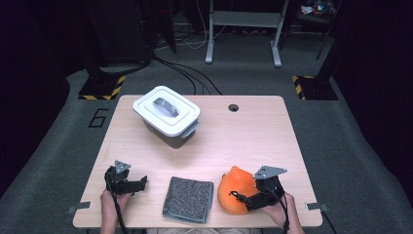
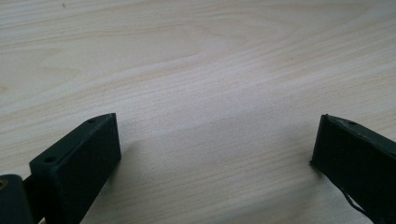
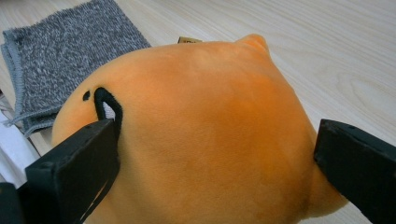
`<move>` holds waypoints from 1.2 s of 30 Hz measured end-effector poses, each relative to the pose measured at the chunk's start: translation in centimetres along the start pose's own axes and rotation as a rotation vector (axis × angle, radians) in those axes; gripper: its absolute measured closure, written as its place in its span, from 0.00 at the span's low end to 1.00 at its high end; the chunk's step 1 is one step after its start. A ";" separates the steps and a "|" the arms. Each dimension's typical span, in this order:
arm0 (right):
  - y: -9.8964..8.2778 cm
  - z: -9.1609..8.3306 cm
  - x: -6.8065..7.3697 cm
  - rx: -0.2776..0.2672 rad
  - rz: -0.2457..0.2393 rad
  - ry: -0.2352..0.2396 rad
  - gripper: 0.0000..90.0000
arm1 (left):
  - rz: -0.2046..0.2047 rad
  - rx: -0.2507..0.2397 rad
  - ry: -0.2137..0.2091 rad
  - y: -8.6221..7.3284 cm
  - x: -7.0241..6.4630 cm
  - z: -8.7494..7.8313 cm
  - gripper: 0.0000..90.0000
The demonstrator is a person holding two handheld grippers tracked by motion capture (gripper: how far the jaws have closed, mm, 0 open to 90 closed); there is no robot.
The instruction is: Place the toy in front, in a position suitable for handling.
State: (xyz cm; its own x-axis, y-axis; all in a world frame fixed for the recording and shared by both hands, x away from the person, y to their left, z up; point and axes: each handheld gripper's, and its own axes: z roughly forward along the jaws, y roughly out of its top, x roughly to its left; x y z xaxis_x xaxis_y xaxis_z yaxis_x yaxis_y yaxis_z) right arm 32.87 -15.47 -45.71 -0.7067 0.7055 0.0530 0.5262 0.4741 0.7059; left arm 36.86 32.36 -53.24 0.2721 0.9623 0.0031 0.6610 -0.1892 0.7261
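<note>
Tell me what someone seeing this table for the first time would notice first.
The bright orange plush toy at the near right edge of the table stands out most, with the right gripper open around it. Next comes the white lidded container at the far left, and the folded grey cloth at the near middle. The left gripper sits open over bare wood.

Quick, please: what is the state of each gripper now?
Left gripper: open, empty, over the table.
Right gripper: open, jaws around the orange plush, not closed on it.
</note>
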 end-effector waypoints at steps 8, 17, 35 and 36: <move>-0.4 0.2 -0.3 0.010 0.009 0.031 0.08 | 0.002 0.001 0.001 0.0 0.0 0.0 0.01; -0.6 0.0 -0.5 -0.006 0.029 0.042 0.25 | 0.002 0.001 0.001 0.0 0.0 0.0 0.01; -0.8 -0.5 -0.6 -0.074 0.057 0.056 0.58 | 0.002 0.002 0.001 0.0 0.0 0.0 0.01; -0.8 -0.6 -0.6 -0.075 0.056 0.059 0.59 | 0.002 0.001 0.001 0.0 0.0 0.0 0.01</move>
State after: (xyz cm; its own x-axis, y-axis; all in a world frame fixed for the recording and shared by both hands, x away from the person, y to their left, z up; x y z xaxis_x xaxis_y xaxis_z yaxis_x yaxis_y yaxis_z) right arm 32.59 -16.57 -45.87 -0.7048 0.6968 0.1334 0.5305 0.3927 0.7513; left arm 36.87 32.35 -53.23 0.2723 0.9622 0.0050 0.6614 -0.1909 0.7253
